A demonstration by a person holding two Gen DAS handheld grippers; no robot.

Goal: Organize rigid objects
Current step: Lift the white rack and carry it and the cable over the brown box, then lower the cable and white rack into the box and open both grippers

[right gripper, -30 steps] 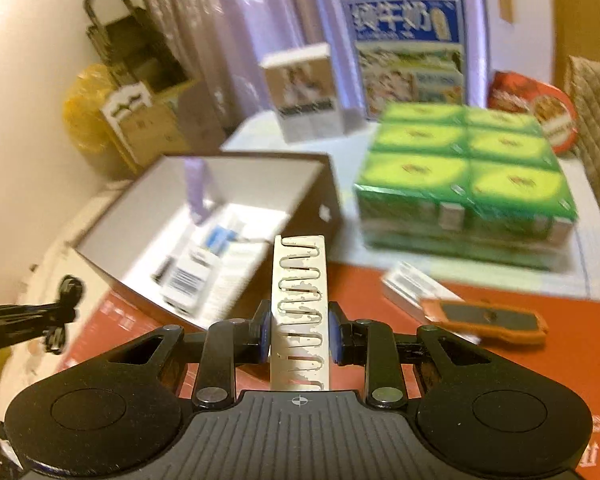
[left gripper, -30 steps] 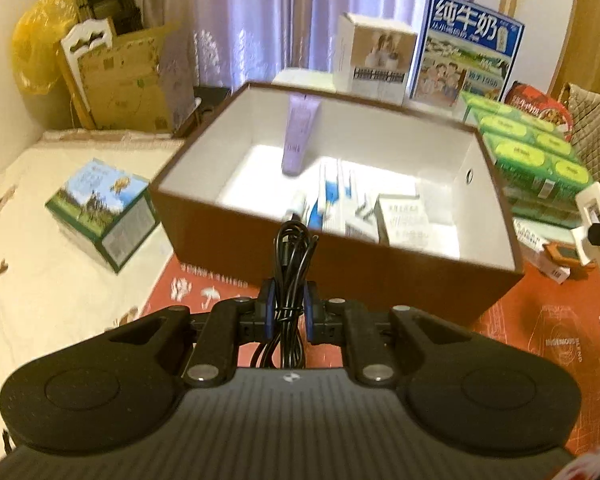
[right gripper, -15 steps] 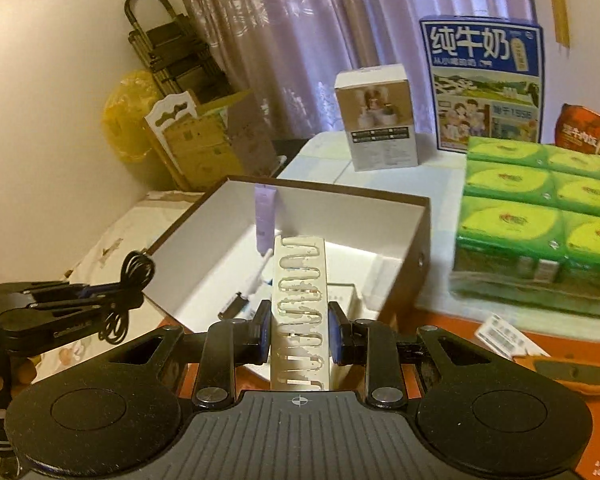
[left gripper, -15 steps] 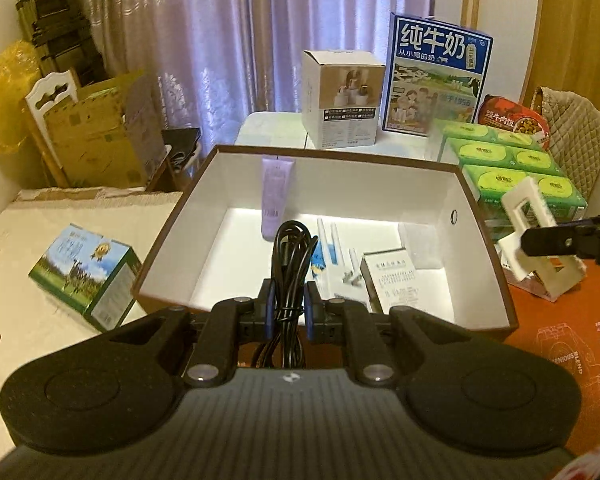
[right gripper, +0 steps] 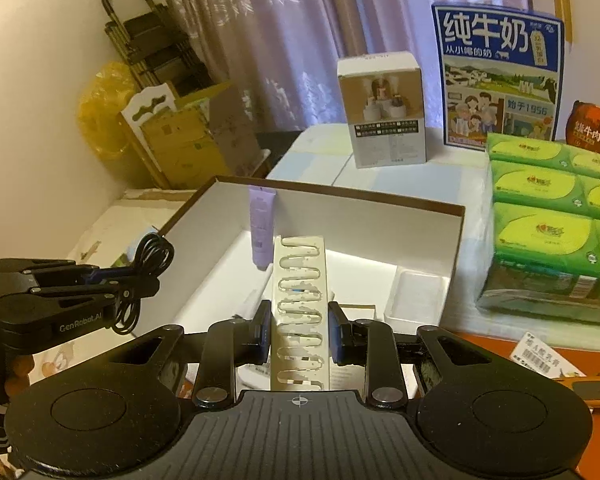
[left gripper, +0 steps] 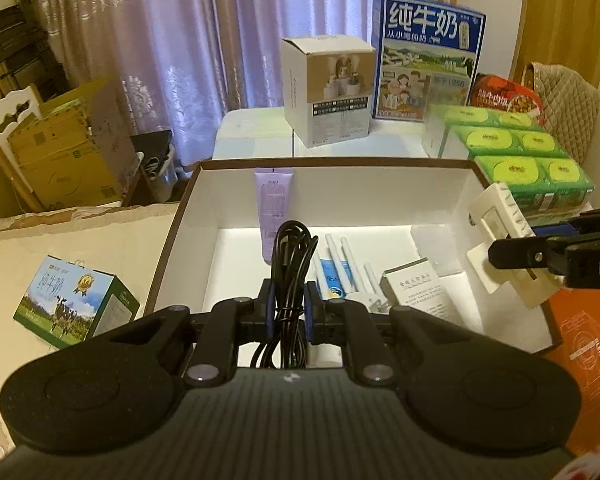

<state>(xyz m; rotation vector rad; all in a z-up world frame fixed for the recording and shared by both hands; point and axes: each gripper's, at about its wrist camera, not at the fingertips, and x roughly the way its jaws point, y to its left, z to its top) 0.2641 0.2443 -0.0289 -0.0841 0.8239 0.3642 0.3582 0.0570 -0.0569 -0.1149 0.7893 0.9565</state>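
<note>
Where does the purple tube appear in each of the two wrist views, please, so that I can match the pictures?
Left wrist view: the purple tube leans against the far wall of the brown box, just above the coiled black cable held in the left gripper.
Right wrist view: the purple tube is left of centre, at the box's far wall, left of the white slotted piece.
Shared landmark: the blue milk carton behind the box.

Both wrist cameras sit close above the open, white-lined brown cardboard box (left gripper: pixel 380 184), looking down and forward into it toward the purple curtain (right gripper: pixel 300 40); each sees the other gripper.
</note>
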